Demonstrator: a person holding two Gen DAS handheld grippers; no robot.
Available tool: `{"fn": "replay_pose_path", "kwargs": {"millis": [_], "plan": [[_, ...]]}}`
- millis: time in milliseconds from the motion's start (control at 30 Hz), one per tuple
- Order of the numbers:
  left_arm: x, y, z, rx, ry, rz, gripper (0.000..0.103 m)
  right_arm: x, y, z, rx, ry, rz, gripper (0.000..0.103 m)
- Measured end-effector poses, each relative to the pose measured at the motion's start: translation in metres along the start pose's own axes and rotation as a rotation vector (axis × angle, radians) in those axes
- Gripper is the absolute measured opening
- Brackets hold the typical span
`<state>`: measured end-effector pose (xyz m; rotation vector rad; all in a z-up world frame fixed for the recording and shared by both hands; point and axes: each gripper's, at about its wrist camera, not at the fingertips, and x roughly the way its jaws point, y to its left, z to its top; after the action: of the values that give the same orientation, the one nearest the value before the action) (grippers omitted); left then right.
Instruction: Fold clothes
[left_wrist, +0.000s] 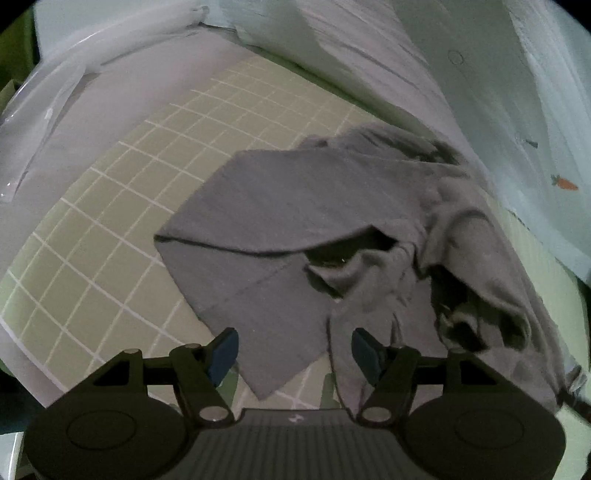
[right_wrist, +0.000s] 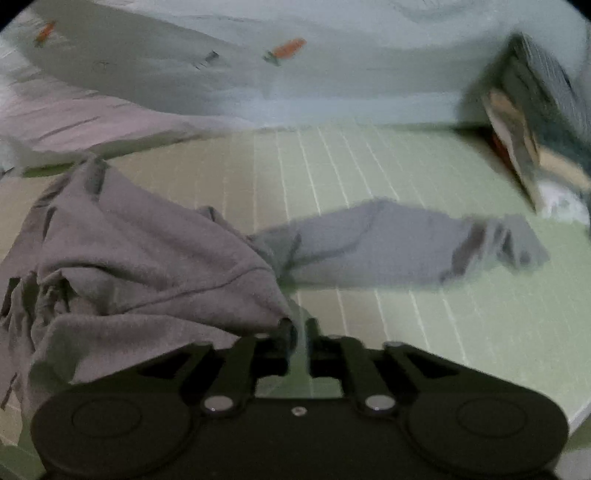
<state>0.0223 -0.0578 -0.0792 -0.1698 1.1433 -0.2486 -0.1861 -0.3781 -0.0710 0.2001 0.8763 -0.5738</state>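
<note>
- Grey garment (left_wrist: 295, 229): lies partly folded and rumpled on the green gridded mat (left_wrist: 110, 206). In the left wrist view one flat panel is laid out toward the left, with a bunched heap toward the right.
- Sleeve (right_wrist: 399, 243): in the right wrist view it stretches out flat across the mat to the right, away from the bunched body of the garment (right_wrist: 122, 258).
- Left gripper (left_wrist: 293, 350): jaws stand wide apart, released. A lower corner of the grey cloth lies between them, but neither blue pad (left_wrist: 225, 350) presses on it; a gap shows on each side.
- Right gripper (right_wrist: 298, 332): jaws are drawn close together with only a narrow gap showing. The hem edge of the bunched garment meets the left finger at its tip. The view is blurred there, so I cannot tell whether the cloth is pinched or merely touching.
- Surroundings: pale bedding printed with small orange carrots (right_wrist: 284, 50) lies beyond the mat, with a lilac sheet (left_wrist: 388, 74) beside it. A stack of books or boxes (right_wrist: 532, 122) stands at the far right edge of the mat, blurred.
- The two grippers sit at opposite sides of the same garment.
</note>
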Motion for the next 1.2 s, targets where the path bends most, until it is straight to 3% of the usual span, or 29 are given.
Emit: {"fn": "replay_pose_path", "kwargs": {"millis": [33,100,267,333,500,567,600,633,667,700,833,1033,1100,1200], "plan": [[-0.001,0.000,-0.002,-0.002,-0.001,0.006,0.070,-0.003,0.006,0.004,-0.026,-0.029,0.007,0.045],[-0.002,0.001,-0.004,-0.006,-0.004,0.019,0.071,-0.006,0.020,0.012,-0.067,-0.078,0.048,0.053],[-0.006,0.011,0.002,-0.049,-0.020,0.047,0.071,0.002,0.060,0.027,-0.163,-0.109,0.173,0.058],[-0.006,0.014,0.005,-0.047,-0.025,0.052,0.072,0.003,0.079,0.027,-0.207,-0.119,0.220,0.065],[-0.001,0.014,0.015,-0.014,-0.016,0.060,0.072,0.018,0.121,0.022,-0.315,-0.068,0.321,0.073],[0.001,0.013,0.020,-0.008,-0.014,0.059,0.072,0.024,0.122,0.025,-0.327,-0.062,0.310,0.072],[0.002,0.013,0.022,-0.006,-0.013,0.057,0.073,0.027,0.122,0.027,-0.332,-0.060,0.302,0.062],[0.004,0.013,0.024,-0.008,-0.012,0.056,0.073,0.030,0.123,0.029,-0.337,-0.058,0.295,0.031],[0.006,0.012,0.026,-0.009,-0.010,0.054,0.073,0.033,0.123,0.031,-0.341,-0.056,0.287,0.013],[0.009,0.011,0.029,-0.011,-0.009,0.053,0.073,0.033,0.116,0.038,-0.315,-0.066,0.284,0.005],[0.019,0.008,0.041,-0.038,-0.019,0.053,0.073,0.026,0.081,0.092,-0.172,-0.200,0.266,0.004],[0.038,0.002,0.062,-0.070,-0.029,0.067,0.073,0.037,0.064,0.193,-0.128,-0.421,0.224,0.004],[0.045,0.001,0.070,-0.080,-0.035,0.079,0.073,0.055,0.068,0.216,-0.114,-0.430,0.208,0.007],[0.054,-0.001,0.083,-0.099,-0.026,0.101,0.073,0.094,0.077,0.224,-0.096,-0.308,0.143,0.032]]}}
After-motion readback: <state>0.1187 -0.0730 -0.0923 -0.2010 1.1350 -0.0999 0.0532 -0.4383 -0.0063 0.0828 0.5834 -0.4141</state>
